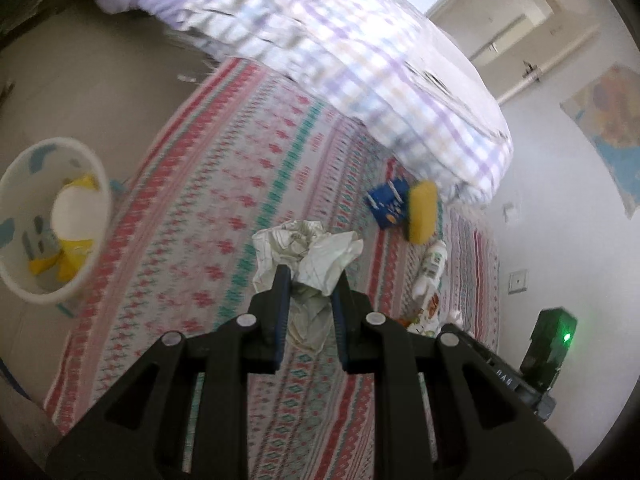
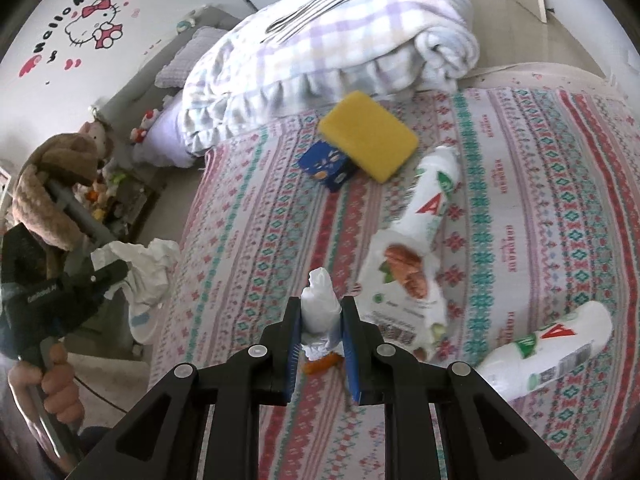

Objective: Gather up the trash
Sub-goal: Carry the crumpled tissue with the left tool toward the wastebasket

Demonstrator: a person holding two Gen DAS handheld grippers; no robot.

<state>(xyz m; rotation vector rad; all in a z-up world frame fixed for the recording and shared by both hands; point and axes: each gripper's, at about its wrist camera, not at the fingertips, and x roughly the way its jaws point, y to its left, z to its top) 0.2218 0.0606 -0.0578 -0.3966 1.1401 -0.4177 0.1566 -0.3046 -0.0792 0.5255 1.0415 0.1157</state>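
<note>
Left gripper (image 1: pixel 308 280) jaws clamped on crumpled paper (image 1: pixel 306 250), lifted clear of bed for carrying toward bin (image 1: pixel 54 222); right gripper (image 2: pixel 320 312) pinching white wrapper (image 2: pixel 318 304), above bedspread (image 2: pixel 248 216).

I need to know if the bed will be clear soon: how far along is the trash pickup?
Done: the white bin already holds yellow scraps. In hand: the left tongs grip crumpled paper; the right tongs pinch a white wrapper. Left on the bedspread: two white bottles, a snack bag, a blue box, a yellow sponge.
</note>
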